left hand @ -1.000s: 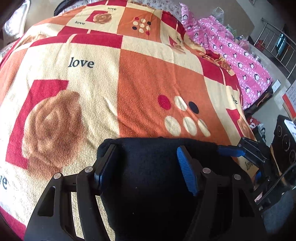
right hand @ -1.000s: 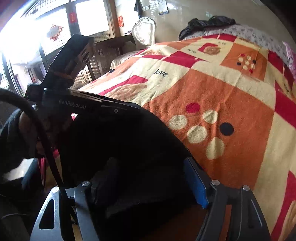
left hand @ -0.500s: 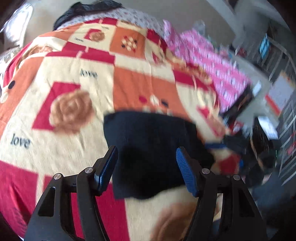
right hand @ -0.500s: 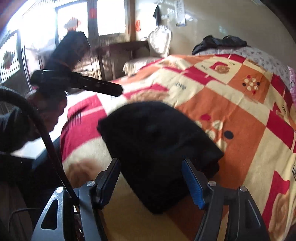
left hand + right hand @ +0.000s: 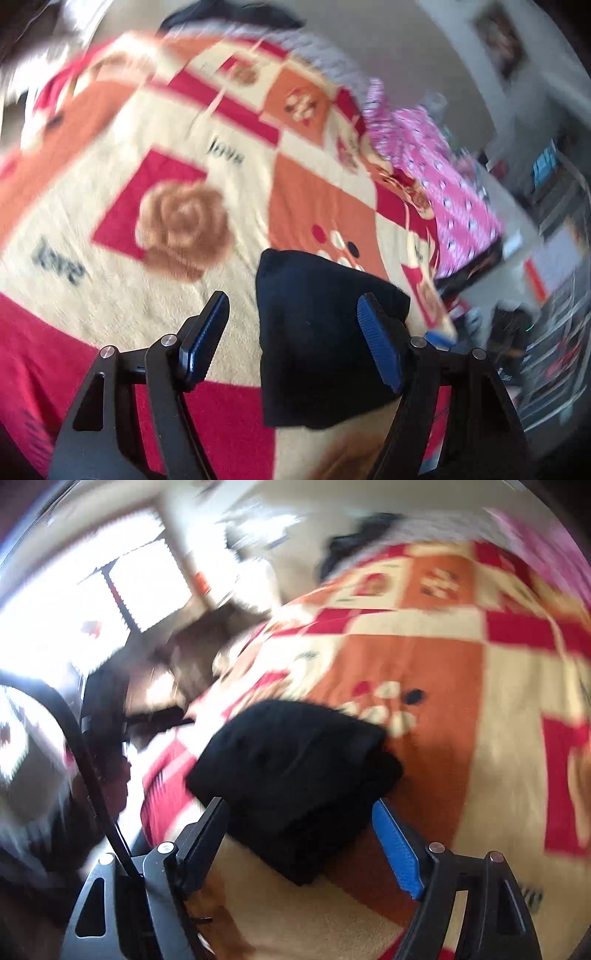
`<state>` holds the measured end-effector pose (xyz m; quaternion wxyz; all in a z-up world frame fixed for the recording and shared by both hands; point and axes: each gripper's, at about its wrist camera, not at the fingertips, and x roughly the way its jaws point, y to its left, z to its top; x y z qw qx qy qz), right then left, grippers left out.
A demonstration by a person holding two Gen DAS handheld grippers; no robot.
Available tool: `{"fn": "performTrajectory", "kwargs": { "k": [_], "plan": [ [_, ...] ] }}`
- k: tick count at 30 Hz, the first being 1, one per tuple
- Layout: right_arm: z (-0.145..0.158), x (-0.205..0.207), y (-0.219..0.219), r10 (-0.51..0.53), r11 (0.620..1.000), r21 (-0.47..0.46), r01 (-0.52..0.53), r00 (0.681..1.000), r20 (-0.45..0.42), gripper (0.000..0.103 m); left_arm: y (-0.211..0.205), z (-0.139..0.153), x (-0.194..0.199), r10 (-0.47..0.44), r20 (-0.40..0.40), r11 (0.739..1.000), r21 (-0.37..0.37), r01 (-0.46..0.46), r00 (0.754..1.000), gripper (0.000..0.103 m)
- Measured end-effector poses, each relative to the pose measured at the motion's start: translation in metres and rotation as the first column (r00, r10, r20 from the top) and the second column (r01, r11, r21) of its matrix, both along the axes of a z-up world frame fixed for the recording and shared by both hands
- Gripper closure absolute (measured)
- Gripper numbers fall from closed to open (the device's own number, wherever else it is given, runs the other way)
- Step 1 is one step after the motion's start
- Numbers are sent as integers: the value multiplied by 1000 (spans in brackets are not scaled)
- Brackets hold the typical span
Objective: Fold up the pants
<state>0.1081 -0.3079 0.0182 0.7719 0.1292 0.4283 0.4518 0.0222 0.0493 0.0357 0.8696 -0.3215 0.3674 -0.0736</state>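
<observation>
The black pants point(image 5: 317, 332) lie folded into a thick compact bundle on the patterned blanket point(image 5: 177, 155), near the bed's front edge. They also show in the right wrist view point(image 5: 295, 771). My left gripper point(image 5: 291, 332) is open and empty, held above and short of the bundle, clear of it. My right gripper point(image 5: 301, 834) is open and empty, raised just short of the bundle's near side. Both views are motion-blurred.
A pink patterned cloth point(image 5: 454, 184) lies along the bed's right side. A dark garment point(image 5: 354, 542) sits at the far end of the bed. Shelves and clutter point(image 5: 554, 332) stand at the right, a bright window point(image 5: 122, 587) and dark furniture point(image 5: 207, 650) at the left.
Both grippers have drawn back and up from the pants bundle, which stays on the blanket. The views have swung and blurred.
</observation>
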Motion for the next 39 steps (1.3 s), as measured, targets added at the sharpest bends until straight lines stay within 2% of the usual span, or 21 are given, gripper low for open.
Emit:
{"fn": "performTrajectory", "kwargs": {
  "k": [2, 3, 4, 6, 9, 11, 13, 14, 15, 16, 18, 19, 21, 24, 28, 30, 33, 34, 35, 36, 39],
  "plan": [
    [-23, 17, -6, -75, 994, 67, 92, 972, -221, 24, 0, -21, 22, -37, -105, 992, -124, 24, 994, 31],
    [-33, 23, -4, -92, 992, 57, 113, 954, -284, 24, -3, -31, 30, -64, -142, 985, -166, 40, 988, 31],
    [-36, 26, 1, -103, 992, 41, 121, 949, -297, 24, -7, -41, 38, -87, -181, 979, -198, 50, 980, 31],
    [-34, 27, 12, -101, 993, 30, 112, 961, -256, 24, -9, -46, 42, -80, -155, 972, -231, 42, 985, 30],
    [-34, 29, 23, -106, 993, 14, 113, 961, -255, 23, -9, -49, 46, -97, -147, 960, -277, 53, 984, 30],
    [-33, 28, 36, -61, 998, 9, 65, 969, -239, 23, -10, -49, 49, -118, -136, 957, -280, 76, 984, 30],
    [-31, 25, 49, -25, 999, -24, 20, 982, -190, 23, -15, -46, 49, -127, -129, 963, -255, 91, 983, 30],
    [-28, 22, 54, -26, 998, -62, 18, 990, -141, 26, -17, -44, 49, -128, -125, 969, -226, 98, 984, 39],
    [-28, 20, 56, -40, 995, -99, 29, 993, -110, 42, -19, -42, 46, -114, -133, 980, -176, 90, 985, 51],
    [-28, 20, 56, -50, 993, -112, 40, 994, -92, 46, -22, -40, 44, -103, -133, 988, -131, 86, 986, 53],
    [-27, 17, 53, -49, 994, -97, 42, 997, -63, 56, -29, -33, 37, -95, -104, 995, -51, 91, 990, 67],
    [-24, 12, 56, -35, 992, -121, 33, 999, -14, 59, -36, -26, 35, -93, -94, 995, 12, 95, 991, 69],
    [-15, 7, 57, -34, 990, -135, 39, 999, 37, 68, -45, -15, 35, -88, -76, 993, 68, 93, 993, 73],
    [2, 17, 53, -49, 991, -122, 59, 995, 81, 70, -47, 0, 49, -118, -31, 991, 60, 119, 993, 74],
    [19, 56, 39, -91, 992, -83, 96, 994, 55, 70, -52, 13, 97, -130, -31, 991, 18, 130, 991, 74],
    [19, 83, 36, -94, 992, -86, 96, 995, 19, 70, -56, 9, 117, -138, -58, 990, 34, 140, 989, 73],
    [-3, 109, 35, -96, 985, -147, 87, 994, -58, 66, -57, -20, 138, -132, -170, 989, 39, 140, 977, 67],
    [-16, 116, 33, -116, 977, -191, 94, 988, -105, 65, -55, -26, 136, -120, -151, 991, 33, 127, 981, 65],
    [-19, 118, 25, -121, 981, -164, 99, 983, -135, 60, -52, -25, 131, -121, -126, 991, 34, 126, 985, 65],
    [-17, 117, 17, -136, 985, -126, 118, 980, -143, 60, -51, -20, 127, -115, -109, 991, 55, 121, 987, 65],
    [14, 107, -1, -216, 968, -130, 215, 976, 1, 60, -50, 12, 111, -76, -7, 979, 188, 76, 997, 65]
  ]
}}
